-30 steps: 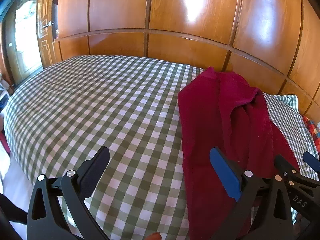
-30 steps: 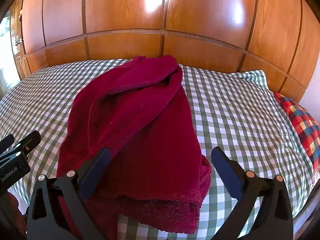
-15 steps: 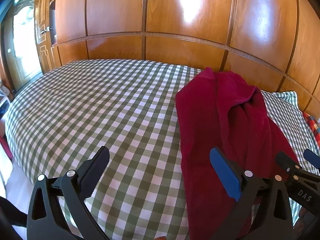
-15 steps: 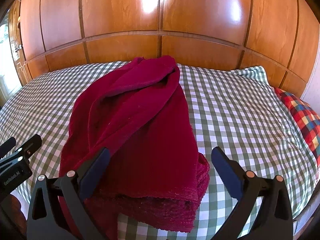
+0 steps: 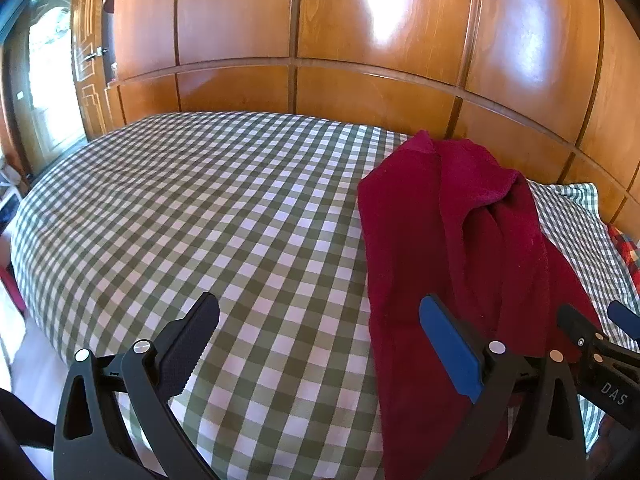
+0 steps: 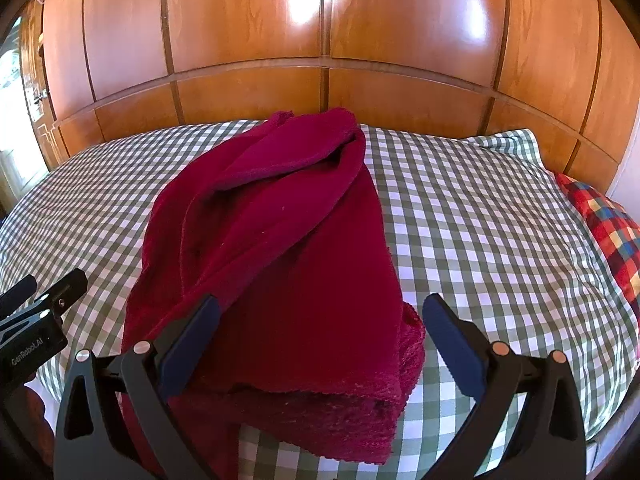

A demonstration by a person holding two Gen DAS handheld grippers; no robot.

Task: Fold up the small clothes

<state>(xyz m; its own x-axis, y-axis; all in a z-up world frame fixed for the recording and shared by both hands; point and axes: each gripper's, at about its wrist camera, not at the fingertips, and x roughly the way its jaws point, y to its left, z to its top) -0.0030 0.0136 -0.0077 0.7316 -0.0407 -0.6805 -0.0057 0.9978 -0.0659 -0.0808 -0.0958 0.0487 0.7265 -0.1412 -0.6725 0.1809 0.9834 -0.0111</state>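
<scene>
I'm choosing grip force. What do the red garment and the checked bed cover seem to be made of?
The red garment looks like thick fleece or terry: matte, fuzzy nap, pebbly at its folded near edge. The checked bed cover looks like thin, smooth woven cotton, lying flat with printed or woven green-white gingham.

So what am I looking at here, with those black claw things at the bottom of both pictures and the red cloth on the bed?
No robot here: a person holds a two-finger gripper in each hand, and each carries a wide-angle camera looking out along its fingers. One picture is from the left gripper, the other from the right gripper. Both are open and hold nothing. On the green checked bedspread lies a dark red garment, loosely bunched and partly doubled over, waiting to be folded. The right gripper faces it squarely; the left is aimed at its left edge. Behind stands a wooden wardrobe wall, and a multicoloured checked pillow lies at the far right.
</scene>
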